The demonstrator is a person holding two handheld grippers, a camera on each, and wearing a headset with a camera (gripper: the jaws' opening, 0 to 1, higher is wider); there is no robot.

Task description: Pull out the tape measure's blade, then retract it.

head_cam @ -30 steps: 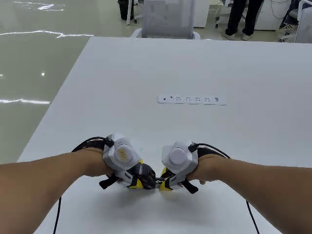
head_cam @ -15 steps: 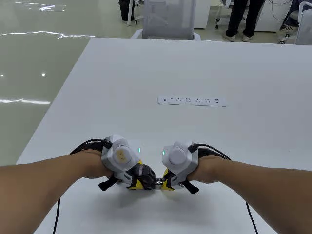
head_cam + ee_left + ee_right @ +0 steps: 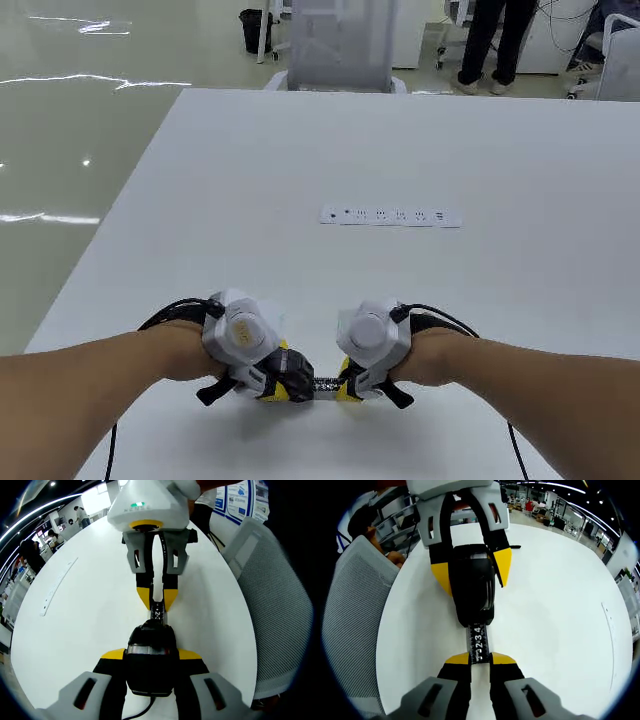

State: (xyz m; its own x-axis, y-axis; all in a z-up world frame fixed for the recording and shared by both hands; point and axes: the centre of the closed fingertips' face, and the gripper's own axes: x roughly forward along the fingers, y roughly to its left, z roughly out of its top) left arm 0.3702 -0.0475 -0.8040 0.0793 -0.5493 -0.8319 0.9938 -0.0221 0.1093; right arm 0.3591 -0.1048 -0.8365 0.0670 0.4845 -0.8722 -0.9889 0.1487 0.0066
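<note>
A black tape measure (image 3: 291,373) rests low over the white table (image 3: 400,140), close to its near edge. My left gripper (image 3: 268,386) is shut on its case (image 3: 150,657). A short length of the blade (image 3: 325,383) with printed numbers (image 3: 478,642) sticks out of the case (image 3: 472,590) toward my right gripper (image 3: 346,386), which is shut on the blade's end (image 3: 479,658). In the left gripper view the right gripper (image 3: 156,598) faces me, pinching the blade (image 3: 157,614). In the right gripper view the left gripper (image 3: 471,572) straddles the case.
A white power strip (image 3: 390,216) lies in the middle of the table. An office chair (image 3: 335,40) stands at the far edge, with people (image 3: 490,35) beyond. A grey mesh chair (image 3: 272,610) is beside the near edge. Cables trail from both hands.
The two grippers have drawn a little apart, and a short stretch of blade now shows between them. The head camera has tilted slightly.
</note>
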